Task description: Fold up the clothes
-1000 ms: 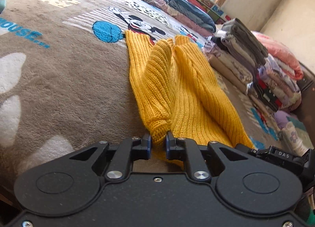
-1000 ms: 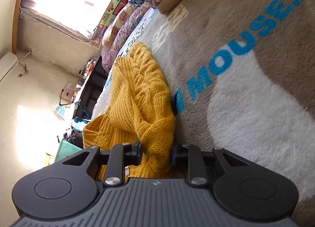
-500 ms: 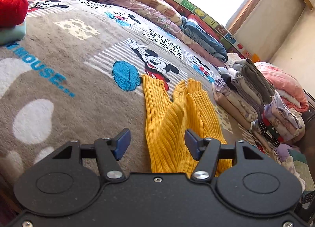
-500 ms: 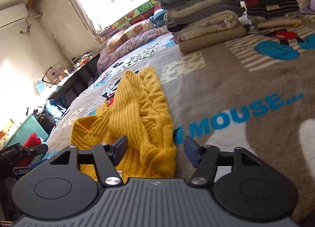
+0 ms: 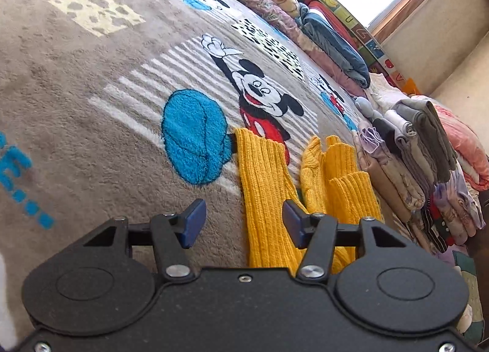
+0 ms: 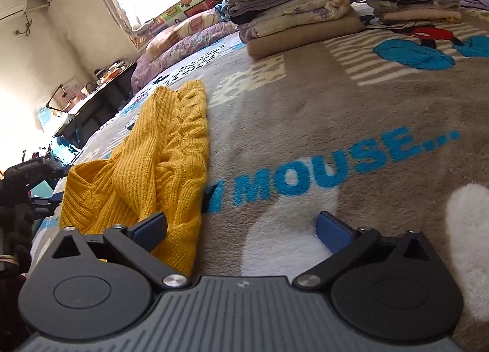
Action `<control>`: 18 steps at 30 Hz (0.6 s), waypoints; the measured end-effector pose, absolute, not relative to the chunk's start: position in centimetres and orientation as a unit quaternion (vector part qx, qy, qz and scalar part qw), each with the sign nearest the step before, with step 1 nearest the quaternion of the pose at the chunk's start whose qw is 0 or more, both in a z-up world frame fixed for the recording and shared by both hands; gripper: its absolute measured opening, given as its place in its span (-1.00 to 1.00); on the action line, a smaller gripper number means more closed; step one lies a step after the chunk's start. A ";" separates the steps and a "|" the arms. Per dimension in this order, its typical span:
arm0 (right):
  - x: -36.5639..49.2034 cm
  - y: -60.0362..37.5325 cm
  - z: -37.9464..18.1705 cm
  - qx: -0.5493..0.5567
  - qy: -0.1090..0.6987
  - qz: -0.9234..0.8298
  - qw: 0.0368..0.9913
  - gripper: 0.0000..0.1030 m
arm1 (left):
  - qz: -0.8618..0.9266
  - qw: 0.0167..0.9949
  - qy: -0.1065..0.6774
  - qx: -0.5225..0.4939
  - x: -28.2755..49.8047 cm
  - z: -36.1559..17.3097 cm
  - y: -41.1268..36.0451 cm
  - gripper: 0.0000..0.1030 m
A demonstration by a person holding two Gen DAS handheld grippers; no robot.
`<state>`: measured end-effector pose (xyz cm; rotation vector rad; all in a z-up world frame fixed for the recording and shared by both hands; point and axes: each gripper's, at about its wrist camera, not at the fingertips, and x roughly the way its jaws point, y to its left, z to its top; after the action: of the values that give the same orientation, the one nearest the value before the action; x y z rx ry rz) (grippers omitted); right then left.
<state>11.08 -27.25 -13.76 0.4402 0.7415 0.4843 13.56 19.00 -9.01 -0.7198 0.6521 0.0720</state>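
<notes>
Left wrist view, far left: brown plush blanket point(image 5: 76, 83) spread across the bed, printed with a pale cheese patch, white stripes, a blue shape and a cartoon mouse point(image 5: 259, 98). Just right of the blue shape: yellow knit sweater point(image 5: 266, 193), lying flat on the blanket in long ribbed folds, one strip running down toward the camera, two shorter ribbed ends beside it. Low in the picture: left gripper point(image 5: 243, 223), jaws spread wide, blue pads apart, nothing between them but air above blanket and sweater, the right pad over the sweater's near strip. Further right: stack of folded clothes point(image 5: 418, 150) in greys, beige and lilac, close beside the sweater's right edge. Behind, along the wall under the window: rolled quilts and pillows point(image 5: 330, 43).

Right wrist view, far left: dark furniture and clutter by a sunlit wall, too blurred to name. Then the yellow knit sweater point(image 6: 162, 153) again, bunched, cable pattern showing, neck opening turned toward the left edge, lying on the blanket point(image 6: 351, 101) just left of blue lettering reading MOUSE. At the bottom: right gripper point(image 6: 241, 225), jaws spread very wide and gripping nothing, left pad over the sweater's near edge (touching or not, cannot tell), right pad over a white patch of blanket. Upper right: two stacks of folded clothes point(image 6: 293, 6), well apart from the sweater
</notes>
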 end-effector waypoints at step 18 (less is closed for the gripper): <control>13.9 -28.3 -14.9 0.314 0.291 0.250 0.869 1.00 | -0.048 0.883 0.304 -0.353 19.6 -11.3 19.9 -0.39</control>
<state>13.93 -28.28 -14.94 0.6565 0.6085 0.5228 19.61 19.87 -11.34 -0.7358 0.6333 -0.1006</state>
